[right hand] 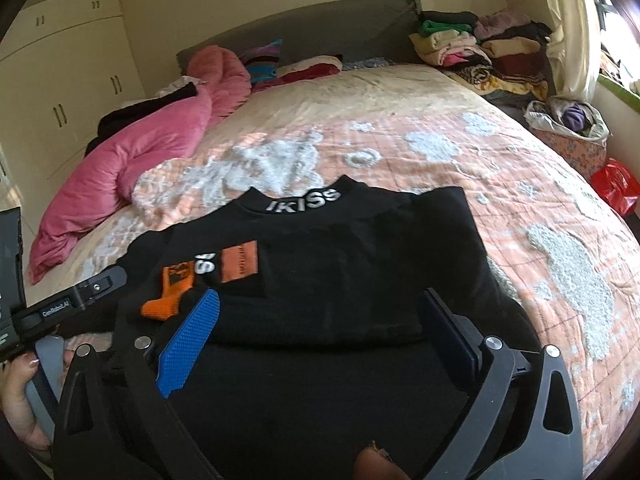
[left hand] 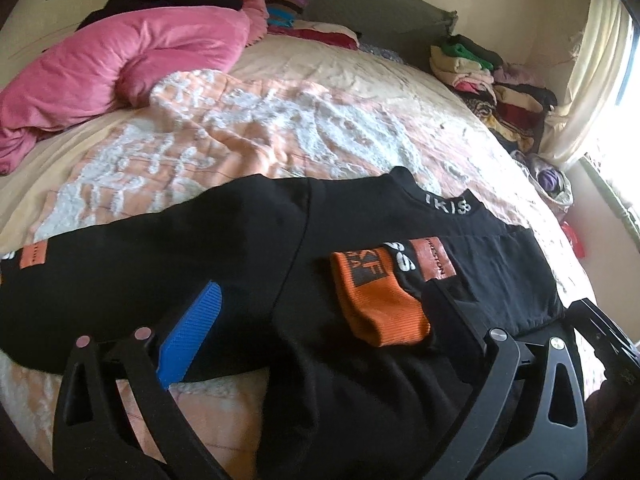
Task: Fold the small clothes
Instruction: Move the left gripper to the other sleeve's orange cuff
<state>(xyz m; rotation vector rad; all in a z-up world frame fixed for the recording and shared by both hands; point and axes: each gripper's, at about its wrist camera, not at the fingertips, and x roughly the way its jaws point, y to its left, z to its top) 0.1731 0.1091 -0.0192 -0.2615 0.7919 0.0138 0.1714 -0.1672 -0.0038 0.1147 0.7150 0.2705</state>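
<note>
Blue-padded fingers [right hand: 188, 336] of the right gripper [right hand: 316, 332] sit closest, jaws spread wide, nothing between the pads; black top [right hand: 340, 272] lies flat ahead of and under them on the bed cover [right hand: 440, 148]. Left gripper [left hand: 320, 320] likewise gaping and empty, black cloth spanning the gap below it.

Top: collar with white lettering [right hand: 304, 202] far from the jaws, one sleeve folded across so its orange cuff [left hand: 380, 304] rests on the chest, just ahead of the left gripper's right-hand finger. Other sleeve runs out past the left-hand finger.

Risks, as judged: the folded sleeve is loose, so a finger dragging through could pull the cuff back off. Black on black hides the edges; a pinch may catch two layers or miss the hem.

Around: pink duvet [left hand: 120, 64] beyond the left-hand finger, stacked clothes [right hand: 480, 48] far right by the curtain. Neither blocks the fold. The grippers are near each other and could collide.
</note>
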